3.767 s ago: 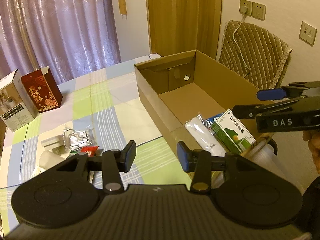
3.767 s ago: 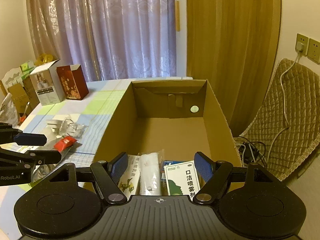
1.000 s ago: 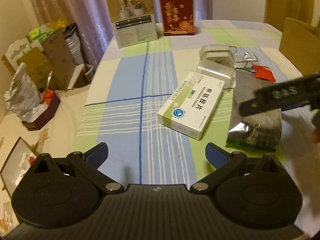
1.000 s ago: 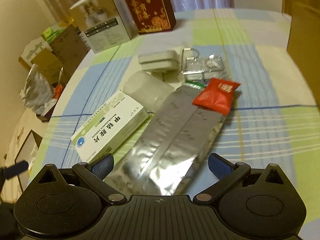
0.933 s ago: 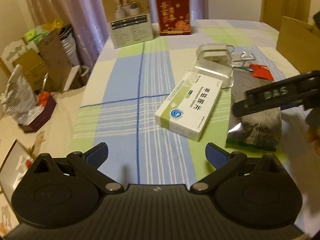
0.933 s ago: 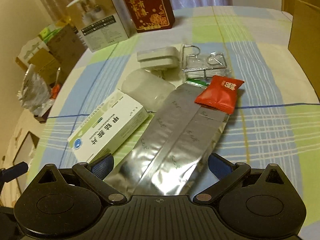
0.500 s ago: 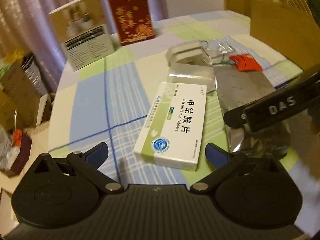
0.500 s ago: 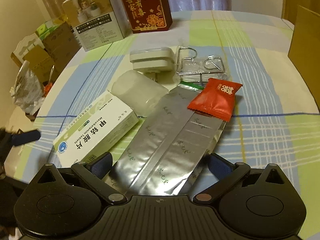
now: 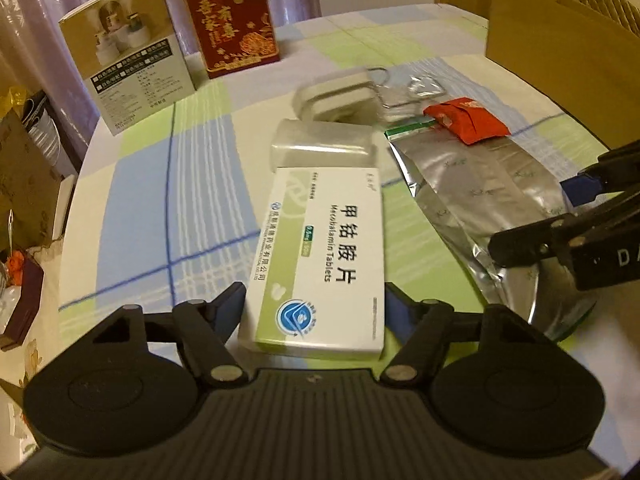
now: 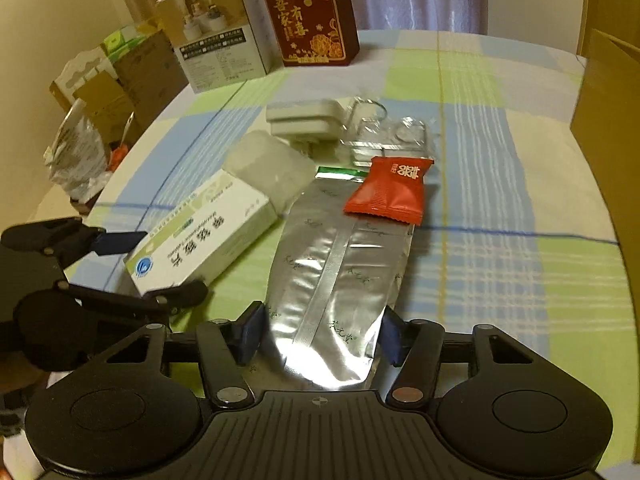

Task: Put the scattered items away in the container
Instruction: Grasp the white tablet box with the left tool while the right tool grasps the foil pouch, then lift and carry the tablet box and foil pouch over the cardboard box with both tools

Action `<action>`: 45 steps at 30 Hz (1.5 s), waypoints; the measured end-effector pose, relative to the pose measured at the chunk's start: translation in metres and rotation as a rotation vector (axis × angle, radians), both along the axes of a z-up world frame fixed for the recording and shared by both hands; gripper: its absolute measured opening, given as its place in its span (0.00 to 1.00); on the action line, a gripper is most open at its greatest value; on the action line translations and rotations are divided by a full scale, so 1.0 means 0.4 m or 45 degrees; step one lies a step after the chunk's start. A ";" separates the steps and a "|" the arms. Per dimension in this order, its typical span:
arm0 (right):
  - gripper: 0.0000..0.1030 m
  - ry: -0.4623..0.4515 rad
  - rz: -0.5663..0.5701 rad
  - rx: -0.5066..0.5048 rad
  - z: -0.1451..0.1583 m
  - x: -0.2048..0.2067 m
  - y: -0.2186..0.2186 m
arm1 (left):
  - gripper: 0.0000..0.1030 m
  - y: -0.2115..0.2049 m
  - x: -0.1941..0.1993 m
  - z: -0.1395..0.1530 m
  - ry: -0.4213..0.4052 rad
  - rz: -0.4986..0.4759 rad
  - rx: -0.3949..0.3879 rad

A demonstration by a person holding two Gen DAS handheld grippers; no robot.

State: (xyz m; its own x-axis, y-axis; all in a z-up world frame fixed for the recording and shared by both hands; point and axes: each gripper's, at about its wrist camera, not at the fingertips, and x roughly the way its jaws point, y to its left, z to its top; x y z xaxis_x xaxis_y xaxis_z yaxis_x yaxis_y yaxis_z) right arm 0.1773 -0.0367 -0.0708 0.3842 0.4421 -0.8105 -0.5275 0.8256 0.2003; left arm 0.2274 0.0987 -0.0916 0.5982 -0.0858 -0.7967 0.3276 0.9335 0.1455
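Observation:
A white and green medicine box lies on the checked tablecloth, and my left gripper is shut on its near end, one finger on each long side. Beside it on the right lies a long silver foil pouch, whose near end sits between the fingers of my right gripper, shut on it. A red sachet rests on the pouch's far end. Behind are a frosted plastic case, a white dish and a clear wire-hook pack. The cardboard container stands at the right edge.
A red gift box and a white and gold product box stand at the table's far side. The table edge curves along the left, with boxes and bags on the floor beyond it.
Both grippers moved from the cardboard container to the scattered items, came in low and went from wide open to shut, the left on the medicine box, the right on the foil pouch.

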 end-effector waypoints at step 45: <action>0.61 0.018 0.219 -0.214 0.050 -0.140 -0.226 | 0.66 -0.226 -0.272 0.028 0.120 0.108 -0.051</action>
State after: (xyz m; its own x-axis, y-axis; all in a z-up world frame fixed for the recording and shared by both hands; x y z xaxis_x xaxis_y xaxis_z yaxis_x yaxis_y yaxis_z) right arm 0.1213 -0.1272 -0.0507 0.3032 0.3582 -0.8830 -0.6611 0.7465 0.0758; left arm 0.1185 0.0083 -0.0805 0.5275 -0.0707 -0.8466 0.2580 0.9628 0.0803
